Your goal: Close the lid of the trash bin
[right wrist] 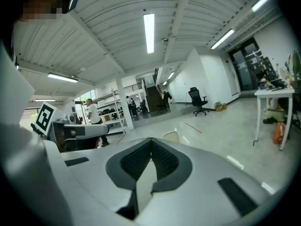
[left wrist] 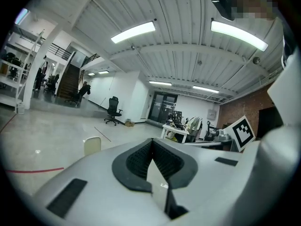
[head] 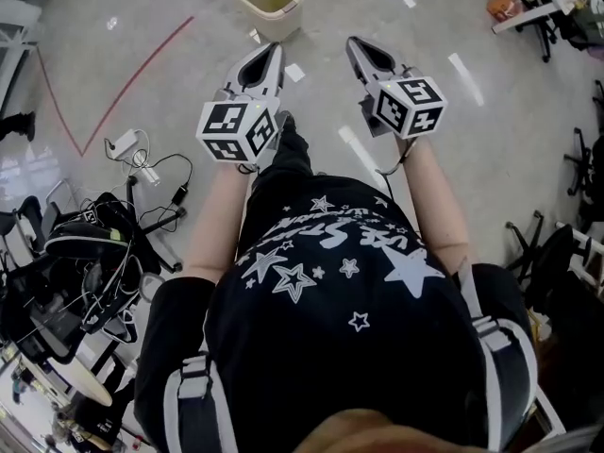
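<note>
Head view. A person in a black star-print shirt (head: pixel 330 281) stands holding both grippers out over the grey floor (head: pixel 491 149). The left gripper (head: pixel 272 51) and the right gripper (head: pixel 355 45) hang side by side, apart from each other, both angled toward the trash bin (head: pixel 270 4). The bin, cream-coloured, stands on open floor ahead of the two tips, well clear of both. Its top shows an open mouth with the darker inside visible; the lid itself cannot be made out here. A red line (head: pixel 142 69) crosses the floor left of the bin. Small paper scraps (head: pixel 294 72) lie between the bin and the left gripper. A tangle of cables (head: pixel 151 173) sits at the floor's cluttered left edge.

Left gripper view. Jaws together, tips meeting, only a narrow wedge of floor showing below the contact point; nothing is held. The bin (left wrist: pixel 92 145) appears as a small cream shape on the floor, left of the jaws and well apart. An office chair (left wrist: pixel 113 110) stands far back.

Right gripper view. Jaws likewise closed tip to tip and empty. The bin (right wrist: pixel 171 136) peeks just above the jaw housing, a little right of the tips, at a distance. A white table (right wrist: pixel 277 94) stands at the right.
</note>
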The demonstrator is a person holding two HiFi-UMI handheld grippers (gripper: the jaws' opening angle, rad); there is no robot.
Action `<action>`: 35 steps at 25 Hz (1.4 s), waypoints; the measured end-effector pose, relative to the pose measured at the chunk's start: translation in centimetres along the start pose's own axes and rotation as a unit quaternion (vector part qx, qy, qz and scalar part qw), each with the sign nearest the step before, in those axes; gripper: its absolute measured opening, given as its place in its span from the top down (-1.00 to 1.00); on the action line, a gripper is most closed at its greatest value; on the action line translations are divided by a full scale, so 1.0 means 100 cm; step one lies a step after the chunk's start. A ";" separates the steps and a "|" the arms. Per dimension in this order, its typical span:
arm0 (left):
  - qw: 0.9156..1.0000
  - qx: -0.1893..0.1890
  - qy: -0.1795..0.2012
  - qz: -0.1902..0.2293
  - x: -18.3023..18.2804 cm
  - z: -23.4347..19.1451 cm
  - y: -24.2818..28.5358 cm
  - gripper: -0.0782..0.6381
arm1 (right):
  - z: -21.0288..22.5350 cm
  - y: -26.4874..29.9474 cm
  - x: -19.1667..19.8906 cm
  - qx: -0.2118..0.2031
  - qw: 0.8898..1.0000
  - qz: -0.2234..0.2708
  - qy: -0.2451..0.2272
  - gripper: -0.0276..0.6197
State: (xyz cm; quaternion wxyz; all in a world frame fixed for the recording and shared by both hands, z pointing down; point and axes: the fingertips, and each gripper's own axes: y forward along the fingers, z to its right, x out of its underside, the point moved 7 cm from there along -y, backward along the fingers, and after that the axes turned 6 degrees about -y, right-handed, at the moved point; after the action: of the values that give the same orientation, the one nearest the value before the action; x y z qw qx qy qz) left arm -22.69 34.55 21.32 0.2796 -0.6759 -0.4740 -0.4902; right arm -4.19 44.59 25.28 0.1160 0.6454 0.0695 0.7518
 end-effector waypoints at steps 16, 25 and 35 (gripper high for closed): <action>1.000 0.003 0.004 -0.029 -0.056 -0.125 0.115 0.75 | 0.055 0.164 -0.064 0.007 1.000 -0.009 0.007 0.90; 1.000 -0.005 -0.001 -0.025 -0.073 -0.178 0.139 0.75 | 0.060 0.232 -0.080 -0.002 1.000 -0.016 0.016 0.90; 0.999 -0.052 -0.005 -0.016 -0.077 -0.194 0.175 0.75 | 0.100 0.275 -0.088 -0.041 0.999 -0.021 0.017 0.90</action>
State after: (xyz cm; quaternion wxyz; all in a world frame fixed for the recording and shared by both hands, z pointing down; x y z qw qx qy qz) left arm -14.93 8.45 22.79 0.2342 -0.6844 -0.4600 -0.5150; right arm 4.57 15.32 25.46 0.1572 0.6254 0.0544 0.7624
